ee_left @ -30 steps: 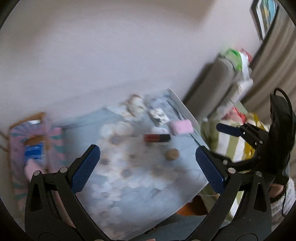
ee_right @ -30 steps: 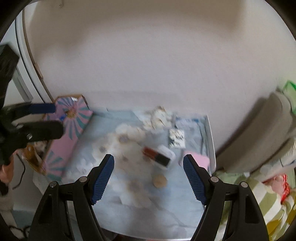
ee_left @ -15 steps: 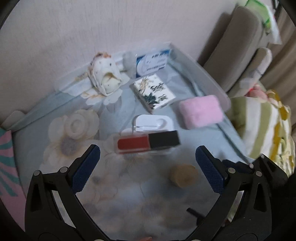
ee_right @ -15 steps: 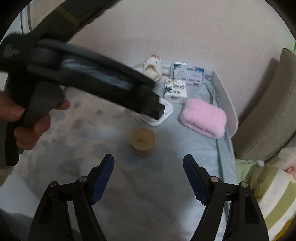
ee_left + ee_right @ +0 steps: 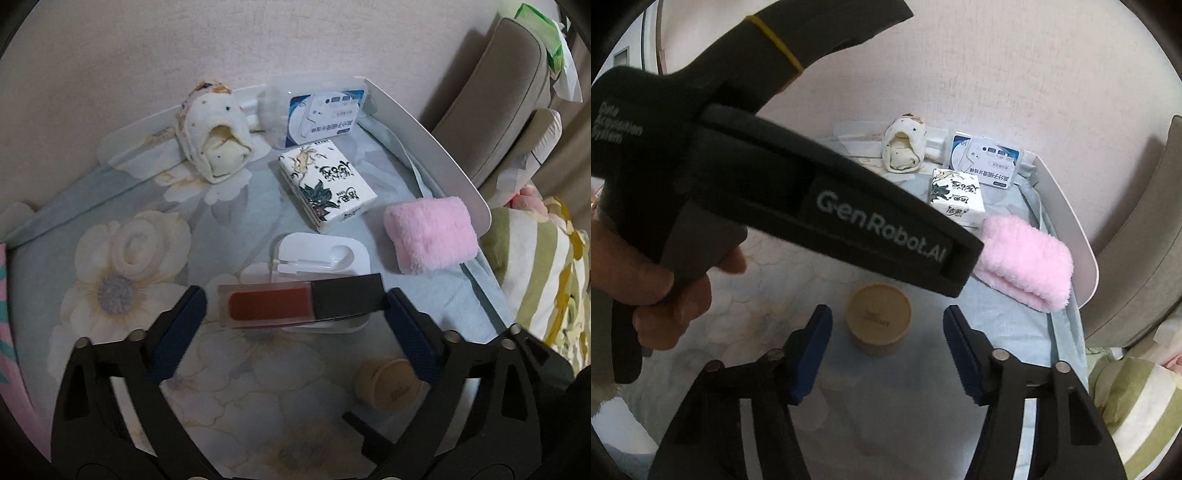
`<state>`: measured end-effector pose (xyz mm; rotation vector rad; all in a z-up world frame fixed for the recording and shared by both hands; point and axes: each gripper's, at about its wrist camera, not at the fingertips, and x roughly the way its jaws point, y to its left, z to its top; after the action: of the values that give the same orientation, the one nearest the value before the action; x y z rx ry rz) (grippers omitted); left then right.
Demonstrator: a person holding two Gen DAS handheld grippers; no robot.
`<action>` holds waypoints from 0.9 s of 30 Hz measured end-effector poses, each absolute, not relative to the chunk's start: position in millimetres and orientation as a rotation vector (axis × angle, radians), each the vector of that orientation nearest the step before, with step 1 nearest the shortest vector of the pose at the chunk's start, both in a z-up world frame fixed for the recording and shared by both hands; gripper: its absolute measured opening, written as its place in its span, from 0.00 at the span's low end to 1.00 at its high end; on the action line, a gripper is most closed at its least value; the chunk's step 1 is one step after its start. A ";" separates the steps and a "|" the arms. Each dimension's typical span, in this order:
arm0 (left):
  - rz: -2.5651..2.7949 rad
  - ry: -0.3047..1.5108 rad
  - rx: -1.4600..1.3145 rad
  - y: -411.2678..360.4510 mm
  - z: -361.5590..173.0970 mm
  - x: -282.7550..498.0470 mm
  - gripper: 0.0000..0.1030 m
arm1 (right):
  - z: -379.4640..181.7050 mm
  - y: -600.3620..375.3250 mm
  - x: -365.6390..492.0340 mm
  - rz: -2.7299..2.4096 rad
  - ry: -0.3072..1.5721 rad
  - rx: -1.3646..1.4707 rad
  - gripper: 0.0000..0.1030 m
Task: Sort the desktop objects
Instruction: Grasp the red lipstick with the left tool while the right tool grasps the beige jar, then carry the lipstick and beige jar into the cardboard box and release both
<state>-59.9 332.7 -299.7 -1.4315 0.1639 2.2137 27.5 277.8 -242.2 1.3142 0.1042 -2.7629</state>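
Note:
A red lip gloss tube with a black cap [image 5: 299,304] lies across a white earphone case [image 5: 321,254] on the floral cloth. My left gripper [image 5: 293,306] is open, its blue pads on either side of the tube's ends. A round tan jar [image 5: 879,317] stands on the cloth; my right gripper [image 5: 882,332] is open, with the jar just ahead between its fingers. The jar also shows in the left wrist view [image 5: 388,382]. The left gripper's black body [image 5: 798,192] crosses the right wrist view and hides the tube there.
A tissue pack [image 5: 325,184], a pink fluffy pad [image 5: 430,232], a rolled spotted cloth [image 5: 214,136] and a blue-white packet [image 5: 325,118] lie further back. A white raised rim [image 5: 436,155] edges the table's right and back. A striped blanket [image 5: 535,273] lies right.
Both grippers have come down and forward to the table. The left now has its pads at the lip gloss ends. The right has closed in on the tan jar.

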 end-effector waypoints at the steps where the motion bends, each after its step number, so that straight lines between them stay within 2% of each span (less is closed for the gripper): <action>1: 2.205 0.145 -1.430 331.5 -300.2 -60.2 0.83 | -243.4 277.6 27.3 -2.758 0.104 1.322 0.36; 2: 2.204 0.130 -1.426 329.9 -300.1 -60.6 0.83 | -244.9 277.5 27.1 -2.746 0.092 1.332 0.30; 12: 2.216 0.064 -1.400 316.0 -285.9 -60.8 0.82 | -229.7 281.5 38.4 -2.794 0.068 1.317 0.29; 18: 2.239 0.034 -1.357 304.7 -247.9 -57.5 0.82 | -201.9 286.1 43.7 -2.814 0.049 1.315 0.29; 27: 2.304 -0.007 -1.277 267.7 -169.2 -39.1 0.82 | -126.1 284.5 45.6 -2.828 0.094 1.262 0.29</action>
<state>-39.1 267.7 -169.2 -1.2766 -0.0067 2.3037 45.6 284.5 -126.1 1.2615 0.0944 -2.8277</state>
